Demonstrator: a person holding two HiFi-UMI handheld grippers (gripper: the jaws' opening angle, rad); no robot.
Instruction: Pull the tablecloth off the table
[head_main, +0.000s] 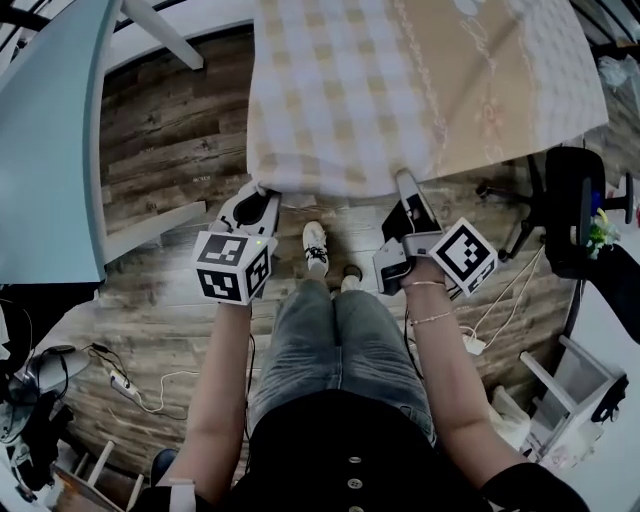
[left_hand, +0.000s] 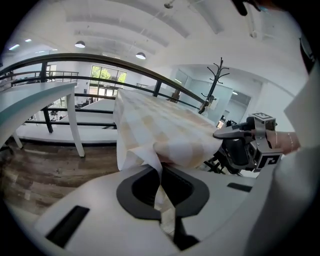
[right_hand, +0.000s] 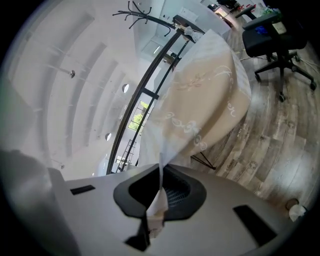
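A cream checked tablecloth (head_main: 400, 90) stretches away from me, its near edge drawn off and hanging over the wood floor. My left gripper (head_main: 262, 200) is shut on the cloth's near left corner; in the left gripper view the tablecloth (left_hand: 165, 130) runs into the closed left gripper (left_hand: 161, 186). My right gripper (head_main: 405, 183) is shut on the near right edge. In the right gripper view the tablecloth (right_hand: 200, 110), its embroidered underside showing, is pinched in the right gripper (right_hand: 160, 192). The table under the cloth is hidden.
A pale blue-white table (head_main: 50, 130) stands at the left. A black office chair (head_main: 575, 210) is at the right, with cables (head_main: 500, 300) on the floor. The person's legs and shoes (head_main: 315, 245) are just behind the cloth's edge. A power strip (head_main: 120, 385) lies lower left.
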